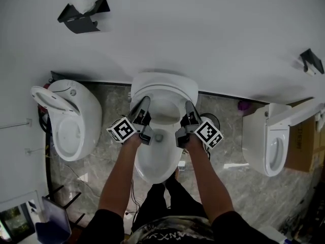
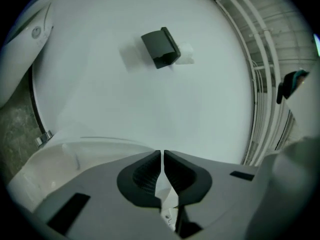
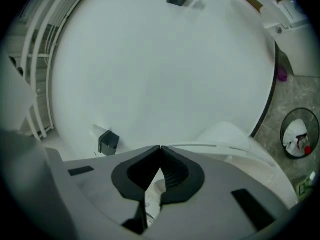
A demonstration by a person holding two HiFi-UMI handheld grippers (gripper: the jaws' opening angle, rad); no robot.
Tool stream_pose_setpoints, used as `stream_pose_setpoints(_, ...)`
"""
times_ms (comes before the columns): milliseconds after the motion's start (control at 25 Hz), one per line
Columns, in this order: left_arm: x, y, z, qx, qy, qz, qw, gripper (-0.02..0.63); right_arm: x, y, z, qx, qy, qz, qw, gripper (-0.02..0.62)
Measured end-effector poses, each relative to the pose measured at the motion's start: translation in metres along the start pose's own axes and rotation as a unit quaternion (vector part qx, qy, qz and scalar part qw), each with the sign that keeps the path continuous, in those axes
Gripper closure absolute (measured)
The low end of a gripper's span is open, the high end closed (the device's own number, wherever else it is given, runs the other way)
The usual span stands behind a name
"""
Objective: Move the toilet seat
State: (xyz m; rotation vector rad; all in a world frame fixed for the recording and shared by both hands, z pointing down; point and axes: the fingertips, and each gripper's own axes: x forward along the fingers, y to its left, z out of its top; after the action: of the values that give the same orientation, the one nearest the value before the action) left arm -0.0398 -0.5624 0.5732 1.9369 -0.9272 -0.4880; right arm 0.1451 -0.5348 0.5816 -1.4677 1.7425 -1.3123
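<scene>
Fingers (image 2: pixel 145 176) of the left gripper (image 1: pixel 143 105) are seen clenched, with a hairline gap left and nothing pinched between them. The right gripper (image 1: pixel 189 110) is clenched tip to tip and is likewise empty. Both are held level at the left and right edges of the middle toilet (image 1: pixel 162 83), pointed at the wall (image 1: pixel 203 29). The toilet seat (image 1: pixel 152 176) is carried on that bowl, between the two grippers; whether it lies flat or is partly raised cannot be told. The seat is judged to be stiff moulded plastic: fairly light, glossy and slippery, and hinged at the rear edge, so only a swing is allowed. Hold is best taken at both side edges near the front, evenly matched; shut fingers could be hooked under the rim. Dropping should be avoided, since a slam could crack it.
</scene>
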Motion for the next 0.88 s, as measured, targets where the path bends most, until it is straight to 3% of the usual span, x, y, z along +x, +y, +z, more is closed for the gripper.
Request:
stream_pose_setpoints(200,-0.016,-0.053,0.018,0.073,0.008,-0.028,0.9969,0.571,-0.017,0.053,-0.004,-0.086,0.027,0.03,0.995,0.591)
stream_pose_setpoints(400,-0.041,-0.106,0.035,0.154,0.025,-0.041,0.987,0.571,-0.04,0.119,-0.014,-0.185,0.054,0.072,0.979,0.591)
stream_pose_setpoints(680,-0.078,-0.181,0.052,0.247,0.034,-0.075,0.9655,0.571,-0.078,0.207,-0.016,-0.316,0.057,0.119,0.939,0.592)
stream_pose_setpoints(880,-0.109,-0.231,0.054,0.304,0.046,-0.097,0.9467,0.571,-0.116,0.261,-0.023,-0.4,0.059,0.151,0.902,0.592)
